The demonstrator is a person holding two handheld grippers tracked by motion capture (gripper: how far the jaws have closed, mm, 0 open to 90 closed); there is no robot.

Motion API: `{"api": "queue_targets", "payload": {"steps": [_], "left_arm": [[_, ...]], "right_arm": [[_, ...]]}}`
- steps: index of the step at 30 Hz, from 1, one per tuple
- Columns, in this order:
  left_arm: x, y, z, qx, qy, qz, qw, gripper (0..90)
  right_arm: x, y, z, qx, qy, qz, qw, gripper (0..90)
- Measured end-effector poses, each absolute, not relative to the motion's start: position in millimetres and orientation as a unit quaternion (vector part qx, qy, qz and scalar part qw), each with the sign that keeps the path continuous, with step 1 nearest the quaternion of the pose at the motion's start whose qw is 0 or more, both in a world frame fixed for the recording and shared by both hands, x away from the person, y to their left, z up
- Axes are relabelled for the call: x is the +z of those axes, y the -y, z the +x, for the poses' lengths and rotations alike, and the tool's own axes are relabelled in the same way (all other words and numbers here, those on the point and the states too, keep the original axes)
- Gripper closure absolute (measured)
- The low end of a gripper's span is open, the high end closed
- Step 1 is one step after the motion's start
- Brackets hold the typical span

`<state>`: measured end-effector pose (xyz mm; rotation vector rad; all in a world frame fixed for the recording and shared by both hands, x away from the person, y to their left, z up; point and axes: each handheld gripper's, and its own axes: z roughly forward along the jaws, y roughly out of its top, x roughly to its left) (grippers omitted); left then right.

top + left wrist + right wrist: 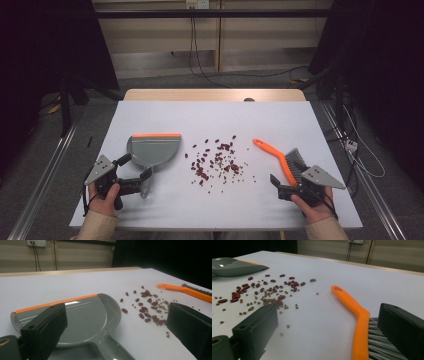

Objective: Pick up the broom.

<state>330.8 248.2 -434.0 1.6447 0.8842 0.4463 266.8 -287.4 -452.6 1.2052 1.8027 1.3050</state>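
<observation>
step: grasp tools | left gripper (134,172) jaws released astride dustpan (151,149) handle | right gripper (284,186) jaws released at brush (286,161) | advice: clamp both handles squarely before sweeping beans (216,161), which lie between dustpan and brush

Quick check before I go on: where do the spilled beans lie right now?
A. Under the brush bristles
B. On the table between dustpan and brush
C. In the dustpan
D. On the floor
B: the beans lie scattered on the table, with the dustpan to one side and the brush to the other; the pan holds none.
</observation>
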Motion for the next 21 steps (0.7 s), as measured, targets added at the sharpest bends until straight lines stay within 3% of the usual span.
{"api": "queue_targets", "payload": {"steps": [14, 21], "left_arm": [[-434, -246, 331, 0.186, -0.37, 0.704, 0.577, 3.2], [-435, -246, 332, 0.185, -0.372, 0.703, 0.577, 3.2]], "right_arm": [[-440, 286, 282, 0.472, -0.698, 0.455, 0.287, 4.1], [-430, 285, 312, 0.448, -0.719, 0.471, 0.244, 8.0]]}}
